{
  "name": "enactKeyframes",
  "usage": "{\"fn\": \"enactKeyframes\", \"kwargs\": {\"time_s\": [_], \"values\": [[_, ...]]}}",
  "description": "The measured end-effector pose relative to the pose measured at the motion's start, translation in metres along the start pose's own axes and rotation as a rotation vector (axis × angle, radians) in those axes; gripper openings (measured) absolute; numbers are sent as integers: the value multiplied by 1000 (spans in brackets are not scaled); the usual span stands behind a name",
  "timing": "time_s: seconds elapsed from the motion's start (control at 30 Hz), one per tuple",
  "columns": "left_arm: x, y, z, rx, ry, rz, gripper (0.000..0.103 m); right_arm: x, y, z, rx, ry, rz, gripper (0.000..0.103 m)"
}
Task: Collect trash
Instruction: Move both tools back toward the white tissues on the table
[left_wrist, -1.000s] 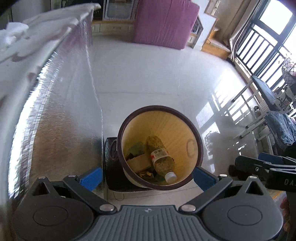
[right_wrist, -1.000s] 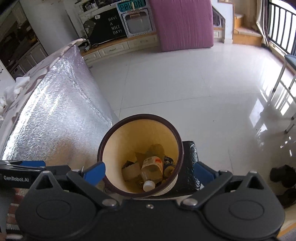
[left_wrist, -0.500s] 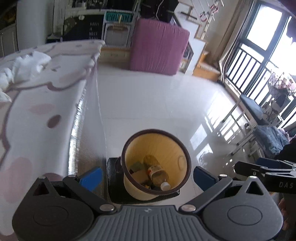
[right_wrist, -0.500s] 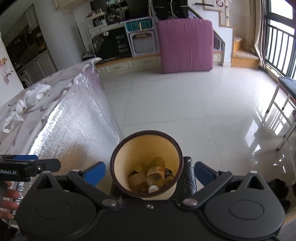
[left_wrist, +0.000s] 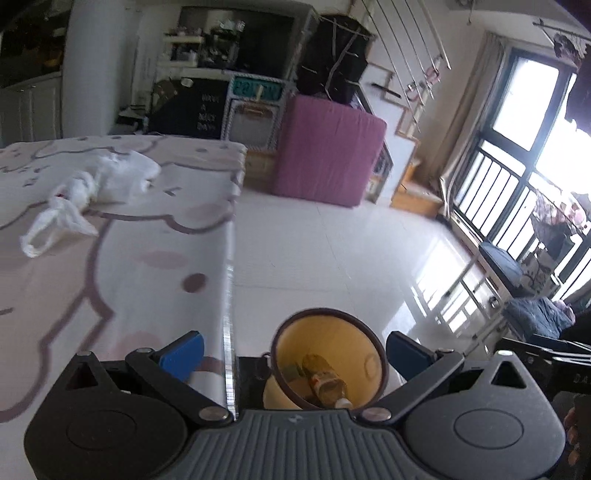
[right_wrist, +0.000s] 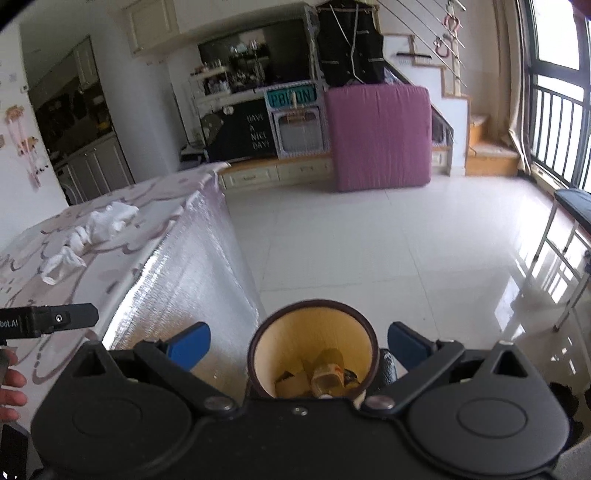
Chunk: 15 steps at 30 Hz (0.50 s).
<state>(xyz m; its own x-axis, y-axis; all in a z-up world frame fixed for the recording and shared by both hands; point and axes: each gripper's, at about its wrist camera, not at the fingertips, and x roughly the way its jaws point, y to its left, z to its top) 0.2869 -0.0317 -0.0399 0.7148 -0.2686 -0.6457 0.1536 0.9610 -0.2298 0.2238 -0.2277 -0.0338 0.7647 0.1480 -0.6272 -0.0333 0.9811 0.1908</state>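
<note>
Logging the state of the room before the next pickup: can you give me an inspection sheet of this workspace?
Surface: table with a pink cartoon-print cover; silver foil side.
Job's things: yellow trash bin on the floor beside the table, holding a plastic bottle and scraps; a white plastic bag lies crumpled on the table.
Clutter: a dark thing beside the bin, kind unclear.
Grippers: left gripper and right gripper both open and empty, above the bin.
Cables: nothing seen.
Surroundings: white tiled floor, purple mattress leaning upright, barred window.
</note>
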Motion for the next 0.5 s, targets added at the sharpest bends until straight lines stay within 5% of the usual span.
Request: {"fn": "enactKeyframes", "kwargs": {"time_s": [0.5], "values": [[-52,78,4,-98,-157,120,103,10,59,5,-45,-90,56,103]]}}
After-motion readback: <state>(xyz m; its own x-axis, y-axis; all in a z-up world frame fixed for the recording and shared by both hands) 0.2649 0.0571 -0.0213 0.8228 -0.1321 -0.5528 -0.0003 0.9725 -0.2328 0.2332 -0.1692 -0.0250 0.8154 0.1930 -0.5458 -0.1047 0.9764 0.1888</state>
